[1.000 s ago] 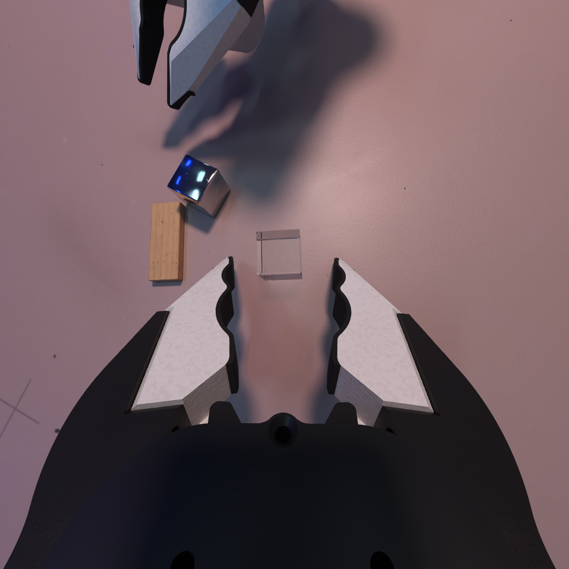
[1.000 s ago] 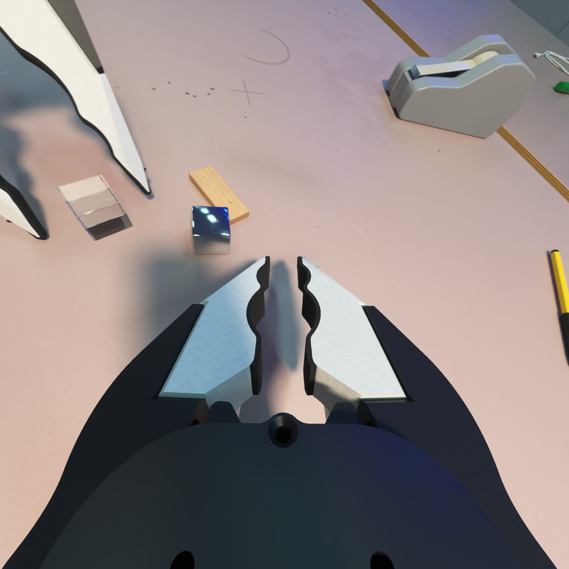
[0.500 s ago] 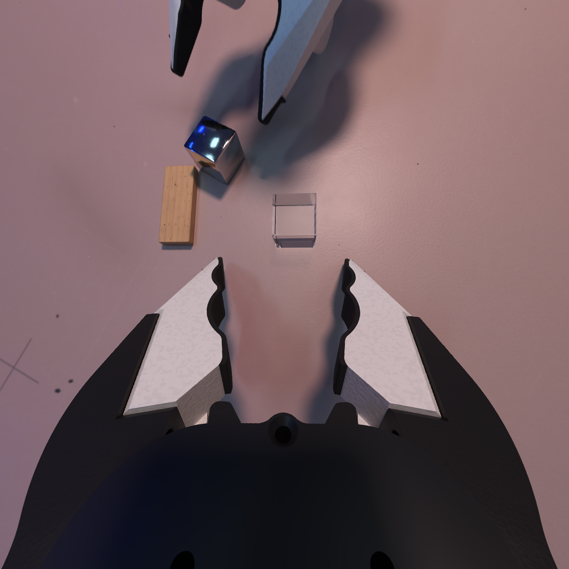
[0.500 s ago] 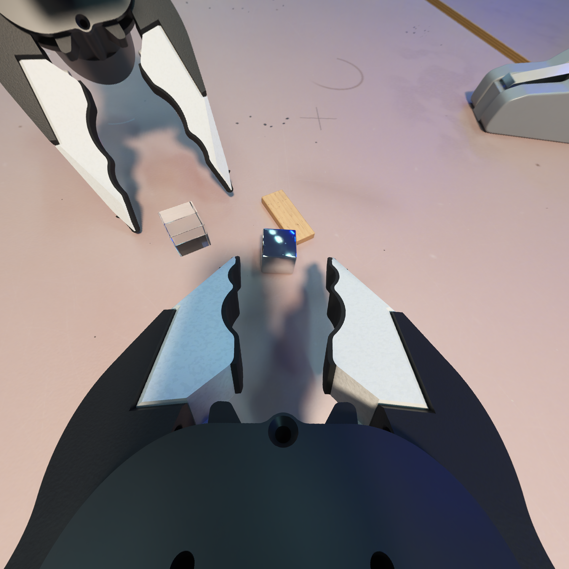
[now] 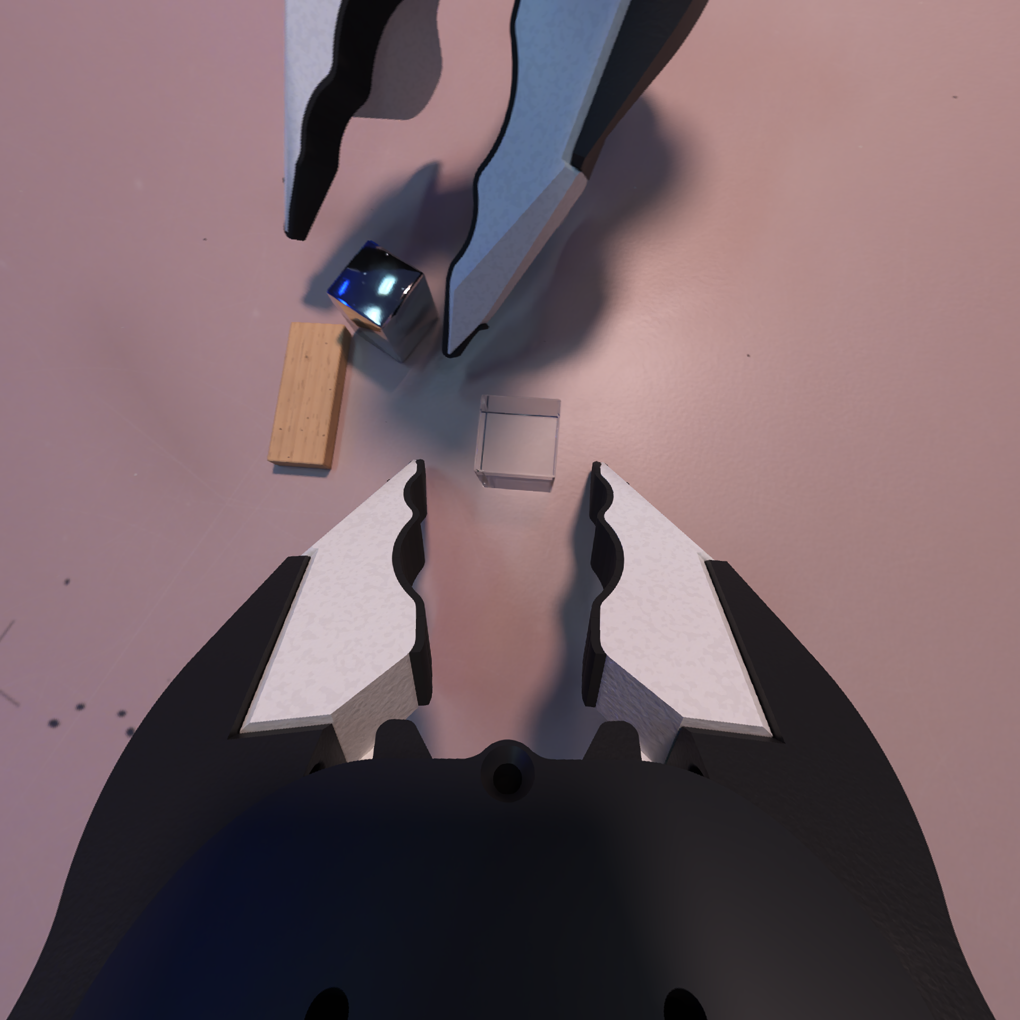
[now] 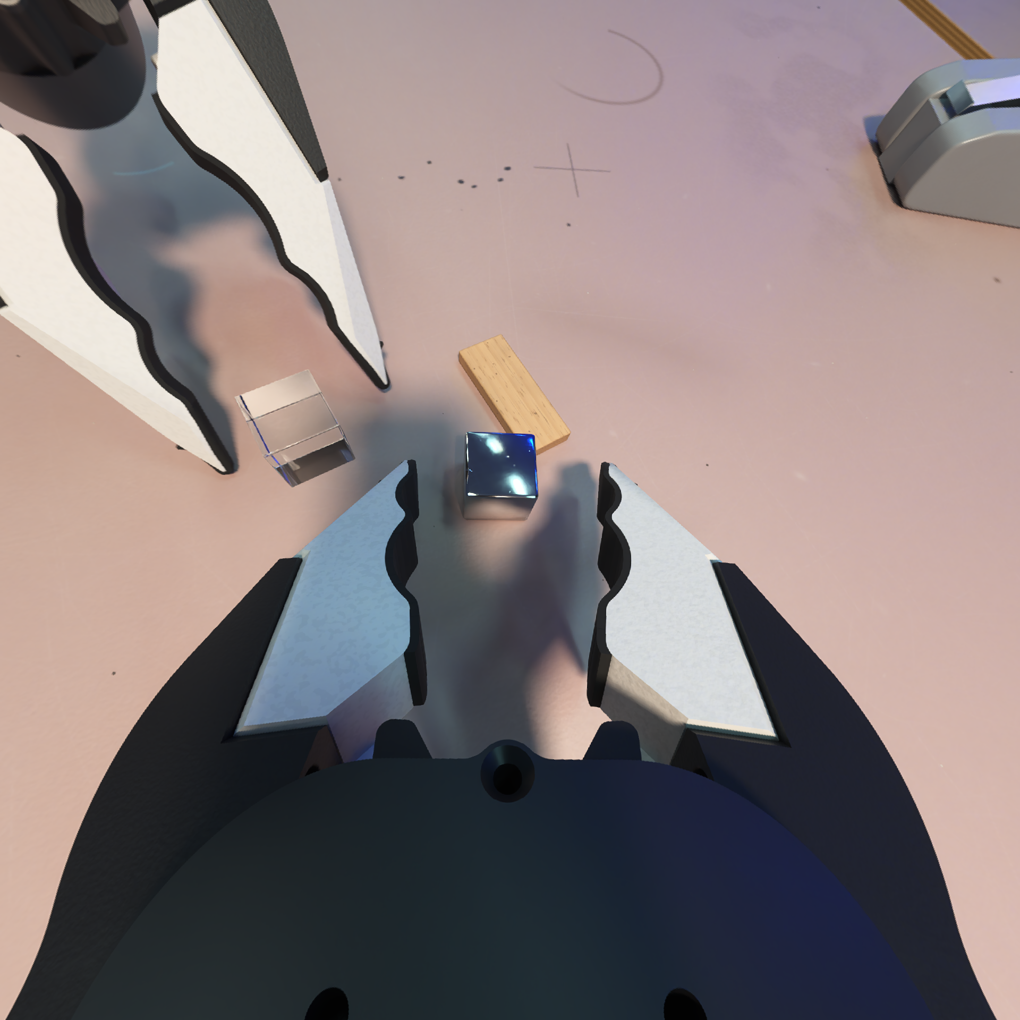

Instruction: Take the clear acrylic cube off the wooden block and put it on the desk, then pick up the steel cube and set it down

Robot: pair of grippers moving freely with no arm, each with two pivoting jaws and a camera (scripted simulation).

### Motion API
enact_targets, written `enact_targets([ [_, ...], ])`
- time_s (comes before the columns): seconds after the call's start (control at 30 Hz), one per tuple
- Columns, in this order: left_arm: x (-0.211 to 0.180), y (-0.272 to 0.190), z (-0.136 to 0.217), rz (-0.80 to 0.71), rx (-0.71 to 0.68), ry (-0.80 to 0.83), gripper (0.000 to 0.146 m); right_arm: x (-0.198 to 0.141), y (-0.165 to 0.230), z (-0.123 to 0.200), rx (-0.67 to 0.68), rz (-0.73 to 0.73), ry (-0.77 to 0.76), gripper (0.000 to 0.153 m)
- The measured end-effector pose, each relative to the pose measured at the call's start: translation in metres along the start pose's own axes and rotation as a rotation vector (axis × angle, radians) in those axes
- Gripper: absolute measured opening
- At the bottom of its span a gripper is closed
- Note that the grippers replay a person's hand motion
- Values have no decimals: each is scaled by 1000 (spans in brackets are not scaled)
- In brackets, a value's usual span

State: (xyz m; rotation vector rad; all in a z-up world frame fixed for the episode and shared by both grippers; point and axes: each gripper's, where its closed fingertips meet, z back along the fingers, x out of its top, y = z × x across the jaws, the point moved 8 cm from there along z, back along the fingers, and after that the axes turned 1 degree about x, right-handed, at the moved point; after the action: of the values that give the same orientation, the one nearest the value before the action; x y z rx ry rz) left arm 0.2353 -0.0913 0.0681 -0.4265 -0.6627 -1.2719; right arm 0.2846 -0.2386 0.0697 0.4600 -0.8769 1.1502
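Acrylic first: the clear acrylic cube (image 5: pixel 518 441) sits flat on the pinkish desk surface (image 5: pixel 828 386), well off the flat pale wooden block (image 5: pixel 308 395), so by my reading that half of the job is done. Your left gripper (image 5: pixel 506 469) hangs just behind the cube with its jaws spread and nothing between them, which suits a release.

Now look to the mirror-bright steel cube (image 6: pixel 500 476). It rests on the desk, close against one corner of the wooden block (image 6: pixel 513 393); whether they touch I cannot tell. Your right gripper (image 6: pixel 506 469) is released too, its white fingers (image 6: pixel 353 596) parted wider than the cube, and the cube lies just ahead of the fingertips, a little left of the centre line. The wide gap looks meant to straddle it.

Mind what crowds the spot. In the left wrist view, one finger of the right gripper (image 5: pixel 381 287) comes down just beside the steel cube (image 5: pixel 381 298), on the side toward the acrylic cube, so a careless close could nudge that cube. The wooden block behind could catch a fingertip if you push too far forward. The left gripper (image 6: pixel 306 425) is near as well. A grey tape dispenser (image 6: pixel 955 143) stands well apart at the far right and is no hindrance.
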Motion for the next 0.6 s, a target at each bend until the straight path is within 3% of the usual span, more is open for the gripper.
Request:
enact_targets([
  [0.37, 3, 1, 0, -8, 74, 9, 61, 0, -2, -4, 37, -16, 21, 63],
  [0.6, 3, 2, -1, -1, 70, 6, 61, 0, -1, -6, 44, -4, 30, 41],
])
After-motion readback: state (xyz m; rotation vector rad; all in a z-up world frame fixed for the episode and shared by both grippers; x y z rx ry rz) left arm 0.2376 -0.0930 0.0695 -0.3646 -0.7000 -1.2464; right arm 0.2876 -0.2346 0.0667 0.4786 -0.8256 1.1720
